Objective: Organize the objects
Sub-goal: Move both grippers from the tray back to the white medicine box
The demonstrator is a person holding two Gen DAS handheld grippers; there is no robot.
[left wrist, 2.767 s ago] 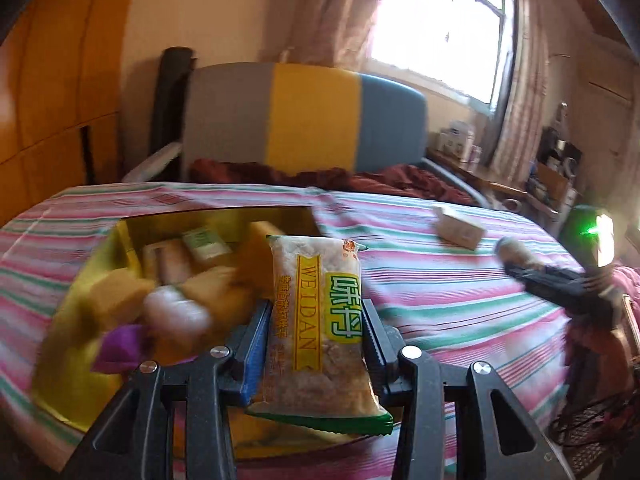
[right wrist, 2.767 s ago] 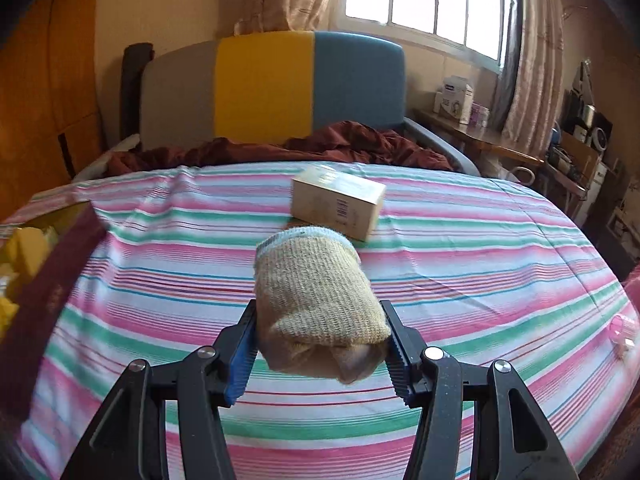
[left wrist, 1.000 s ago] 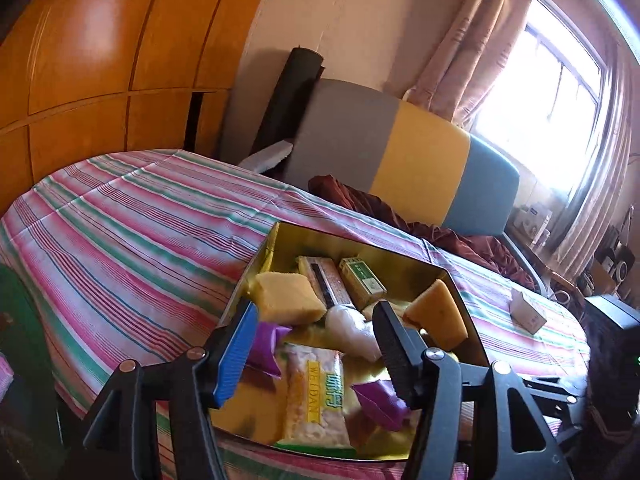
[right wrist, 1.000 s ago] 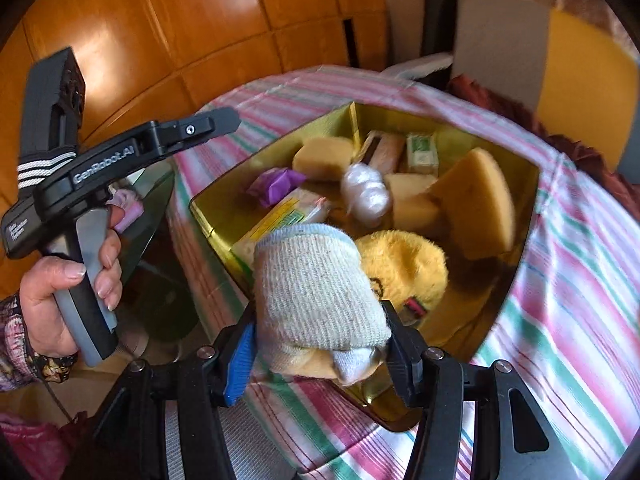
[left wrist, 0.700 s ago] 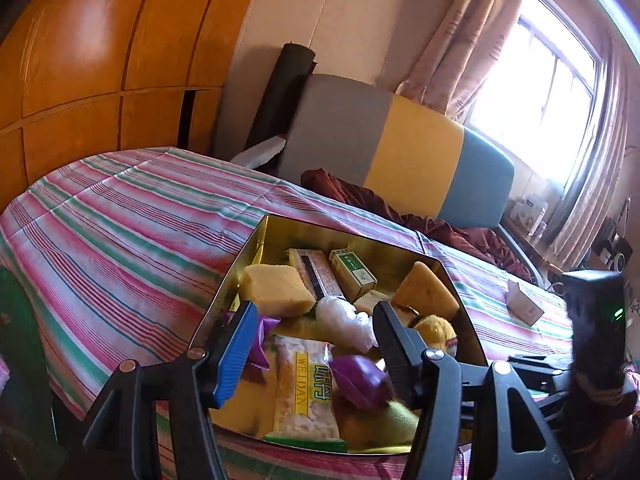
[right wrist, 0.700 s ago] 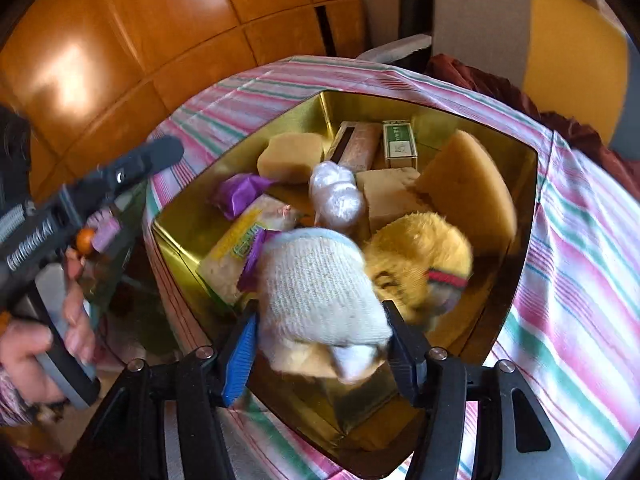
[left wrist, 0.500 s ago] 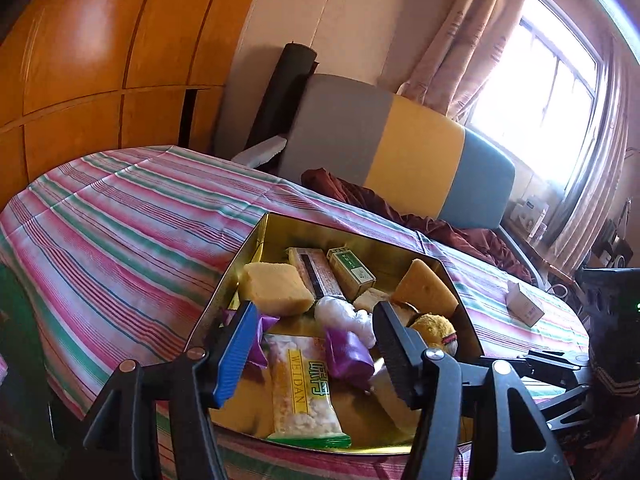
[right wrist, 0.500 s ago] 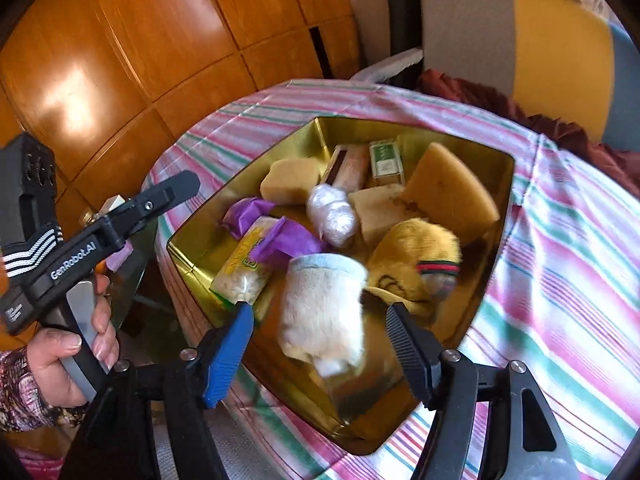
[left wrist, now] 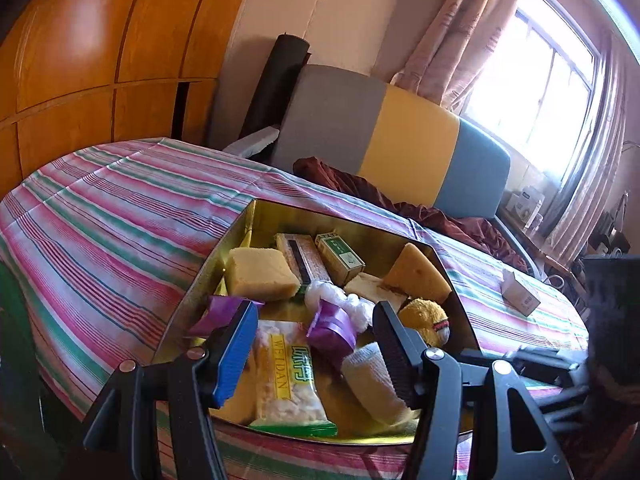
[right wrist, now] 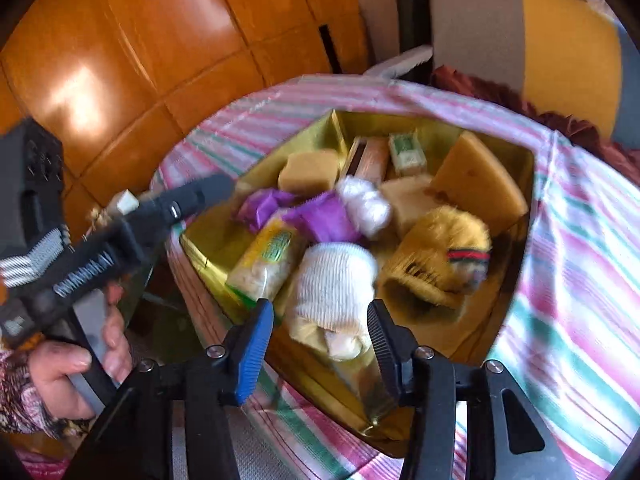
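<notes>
Released rolled sock (right wrist: 332, 280) in tray (right wrist: 516, 248)

A striped cloth-covered table (left wrist: 120, 216) carries a gold tray (left wrist: 360, 232) and a small carton (left wrist: 520, 294).

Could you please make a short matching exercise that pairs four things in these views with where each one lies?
Things:
1. rolled sock
2. small cardboard box
3. snack packet
4. green carton

Places:
A. out on the striped cloth, outside the gold tin
B. at the tin's far end, beside a long wrapped bar
C. at the tin's near edge, just ahead of the right gripper, whose jaws are closing with nothing between them
D. flat in the tin, ahead of the open left gripper

Pairs: 1-C, 2-A, 3-D, 4-B
</notes>
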